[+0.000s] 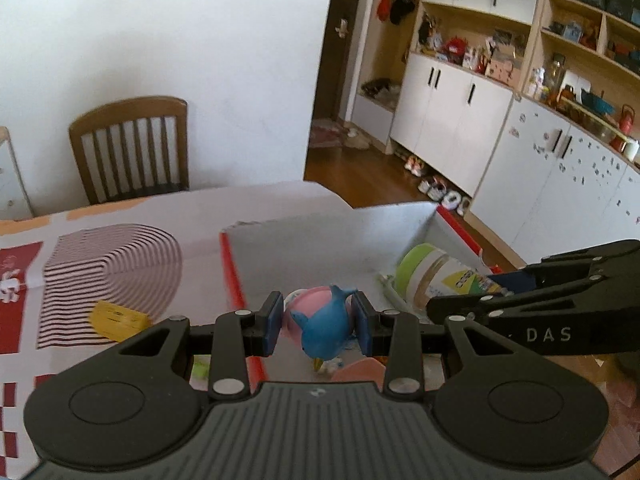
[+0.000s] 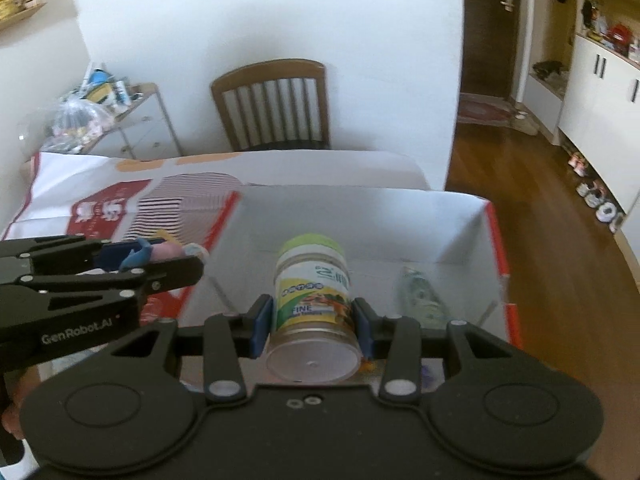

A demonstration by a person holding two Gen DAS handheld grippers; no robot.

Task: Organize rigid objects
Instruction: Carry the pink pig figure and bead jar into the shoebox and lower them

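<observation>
With my left gripper clamping the toy and my right gripper the jar, I aimed low inside the box

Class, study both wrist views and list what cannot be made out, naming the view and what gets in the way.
- Left wrist view: the pink object low in the box is mostly covered by the left gripper and its blue and pink toy.
- Right wrist view: the object lying in the box is too blurred to identify.
- Right wrist view: the jar in the right gripper has label text that is mostly unreadable.
</observation>
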